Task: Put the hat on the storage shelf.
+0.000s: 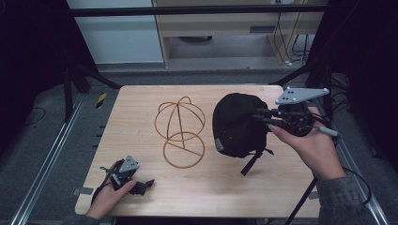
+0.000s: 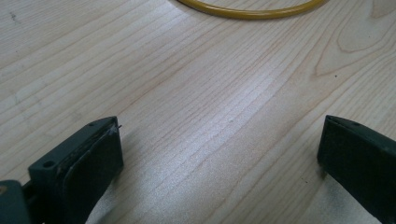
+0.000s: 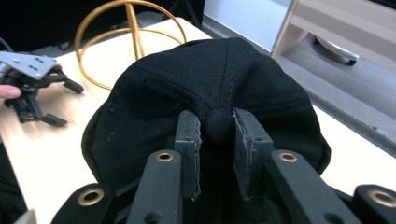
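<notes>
A black fabric baseball cap [image 1: 237, 124] is held up over the right half of the pale wooden bench [image 1: 206, 187], its strap end dangling toward the near side. The right hand-held gripper [image 3: 218, 128] is clenched on the small round button at the cap's crown: in the right gripper view the two black jaws press against either side of that button. In the high view this hand-held gripper [image 1: 263, 117] comes in from the right, carried by the person's right hand [image 1: 312, 147], with its grey three-cornered plate [image 1: 300, 95] above it.

Left of the cap, around the middle of the bench, stands a golden wire hat stand [image 1: 180, 131], a domed cage of thin hoops over a round base ring that lies flat on the wood. The cap and the stand are close but apart.

The left hand-held gripper [image 1: 141, 186] rests low at the near left corner of the bench, held by the left hand [image 1: 109, 197]. Its jaws are spread wide with bare wood between them, grasping nothing. In the left gripper view an arc of the stand's yellow base ring [image 2: 252, 11] lies on the bench beyond the jaws, well apart from them.
</notes>
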Demonstrator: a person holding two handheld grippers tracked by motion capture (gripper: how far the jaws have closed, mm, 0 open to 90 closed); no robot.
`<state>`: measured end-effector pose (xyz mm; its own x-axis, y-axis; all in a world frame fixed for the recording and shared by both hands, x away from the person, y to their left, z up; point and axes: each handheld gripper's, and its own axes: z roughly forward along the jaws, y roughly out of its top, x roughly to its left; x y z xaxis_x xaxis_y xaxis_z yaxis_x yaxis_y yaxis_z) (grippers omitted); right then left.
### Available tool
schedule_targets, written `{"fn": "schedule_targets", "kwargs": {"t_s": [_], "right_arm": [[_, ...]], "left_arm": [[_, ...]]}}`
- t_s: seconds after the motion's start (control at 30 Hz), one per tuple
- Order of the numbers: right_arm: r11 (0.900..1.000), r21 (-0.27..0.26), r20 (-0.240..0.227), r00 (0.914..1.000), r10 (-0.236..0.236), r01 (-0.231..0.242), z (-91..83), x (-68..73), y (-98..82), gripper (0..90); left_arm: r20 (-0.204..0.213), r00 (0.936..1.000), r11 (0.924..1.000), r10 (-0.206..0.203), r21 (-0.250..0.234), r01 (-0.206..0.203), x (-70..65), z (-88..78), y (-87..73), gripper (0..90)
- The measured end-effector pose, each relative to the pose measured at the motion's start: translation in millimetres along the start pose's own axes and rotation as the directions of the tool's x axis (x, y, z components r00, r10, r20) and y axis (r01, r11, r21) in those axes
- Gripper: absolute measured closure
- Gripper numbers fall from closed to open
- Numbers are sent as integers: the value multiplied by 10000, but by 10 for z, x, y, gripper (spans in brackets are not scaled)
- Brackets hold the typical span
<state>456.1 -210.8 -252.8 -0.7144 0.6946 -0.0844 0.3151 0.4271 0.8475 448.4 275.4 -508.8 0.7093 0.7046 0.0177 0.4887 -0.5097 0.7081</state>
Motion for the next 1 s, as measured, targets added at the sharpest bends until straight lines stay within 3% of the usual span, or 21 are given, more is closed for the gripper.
{"fn": "schedule_targets", "kwargs": {"t_s": [0.5, 1.0], "right_arm": [[9984, -294, -253, 9985, -495, 487, -8, 167, 258, 734], [9939, -269, -296, 9938, -1075, 1067, 105, 315, 726, 737]], "left_arm": [[-17, 10000, 10000, -13, -27, 13, -3, 0, -2, 0], [-10, 10000, 10000, -19, 1, 19, -6, -4, -3, 0]]}}
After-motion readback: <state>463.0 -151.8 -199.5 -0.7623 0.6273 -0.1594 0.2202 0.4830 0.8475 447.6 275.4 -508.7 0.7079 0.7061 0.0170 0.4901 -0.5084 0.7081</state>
